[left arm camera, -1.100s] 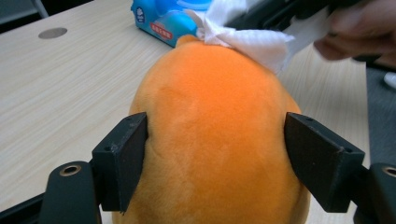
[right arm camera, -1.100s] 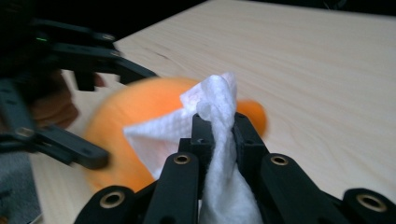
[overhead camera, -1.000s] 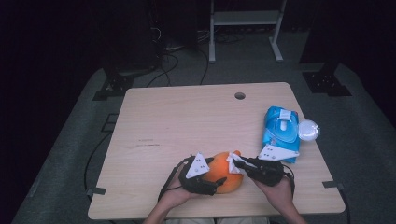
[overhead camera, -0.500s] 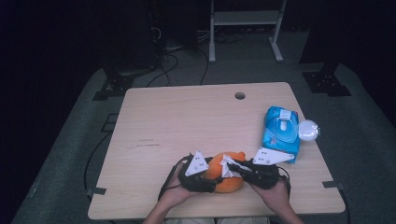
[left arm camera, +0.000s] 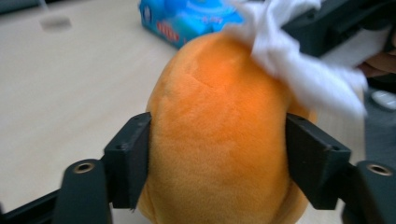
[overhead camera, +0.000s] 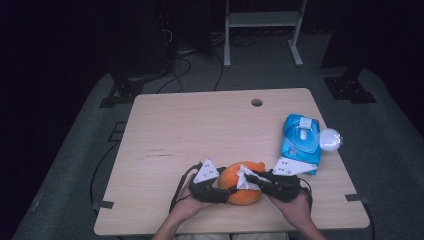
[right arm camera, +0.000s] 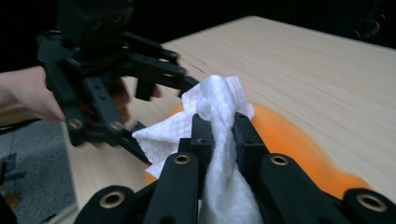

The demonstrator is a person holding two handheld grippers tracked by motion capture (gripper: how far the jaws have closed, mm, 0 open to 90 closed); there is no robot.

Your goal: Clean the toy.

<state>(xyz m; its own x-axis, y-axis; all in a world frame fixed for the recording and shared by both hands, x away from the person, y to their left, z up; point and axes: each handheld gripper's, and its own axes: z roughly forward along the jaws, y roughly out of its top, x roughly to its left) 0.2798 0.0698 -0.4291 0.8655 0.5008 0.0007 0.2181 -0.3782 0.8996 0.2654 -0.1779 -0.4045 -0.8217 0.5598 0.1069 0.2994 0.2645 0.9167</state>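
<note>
An orange plush toy (overhead camera: 245, 194) lies near the table's front edge. My left gripper (overhead camera: 226, 192) comes at it from the left. In the left gripper view its jaws have just been closing, and both pads (left arm camera: 133, 163) now press into the toy's (left arm camera: 219, 116) sides. My right gripper (overhead camera: 251, 177) reaches in from the right, shut on a crumpled white wipe (overhead camera: 245, 176). In the right gripper view (right arm camera: 219, 128) the wipe (right arm camera: 215, 98) bunches up between the jaws and rests on the toy's (right arm camera: 289, 140) top.
A blue pack of wipes (overhead camera: 301, 142) lies at the table's right side, with a round white lid (overhead camera: 330, 140) beside it at the edge. The wooden table (overhead camera: 200, 130) has a cable hole (overhead camera: 256, 102) near its far edge. Dark floor and cables lie beyond.
The left gripper's jaws have drawn in against the plush toy. The right gripper has edged left, bringing the wipe onto the toy's top.
</note>
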